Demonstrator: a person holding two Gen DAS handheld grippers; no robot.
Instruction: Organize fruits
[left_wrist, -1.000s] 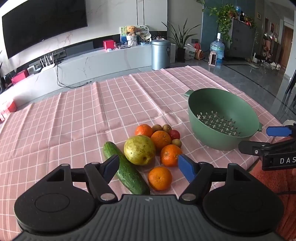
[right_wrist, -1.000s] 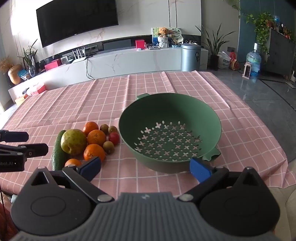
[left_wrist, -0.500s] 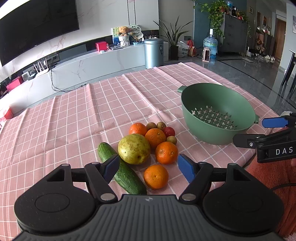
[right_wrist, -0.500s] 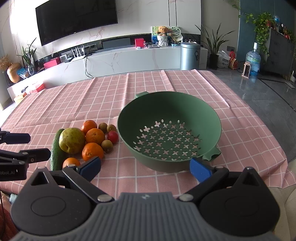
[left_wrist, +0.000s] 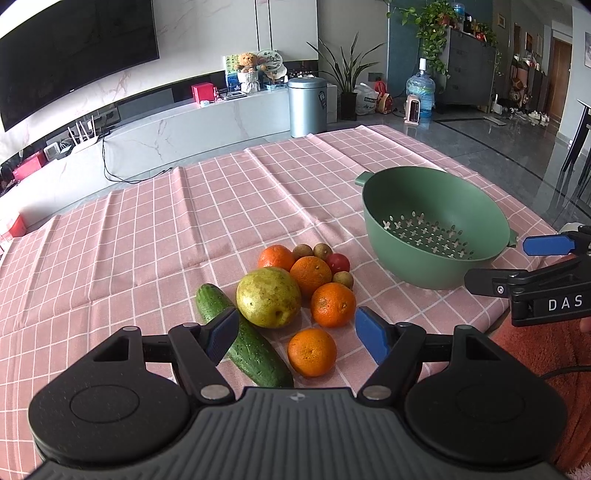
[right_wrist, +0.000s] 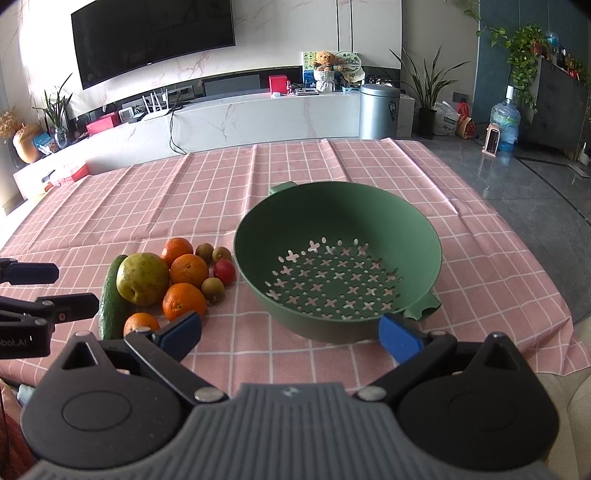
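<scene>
While both grippers' fingers (left_wrist: 371, 334) gape empty, a knobbly cucumber (left_wrist: 243, 338) adjoins the perforated colander's (right_wrist: 424, 236) round fruit.

The right tongs (left_wrist: 532, 260) read "DAS" (cut off); the left tongs (right_wrist: 51, 286) show mirrored "bot.AI".

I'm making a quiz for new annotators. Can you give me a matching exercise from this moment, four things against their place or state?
Things:
1. colander
2. cucumber
3. pear
4. left gripper

Places or states:
A. lies between the cucumber and the oranges
B. holds no fruit
C. open, hovering above the nearest orange
D. at the left edge of the fruit pile

Pairs: 1-B, 2-D, 3-A, 4-C
</scene>
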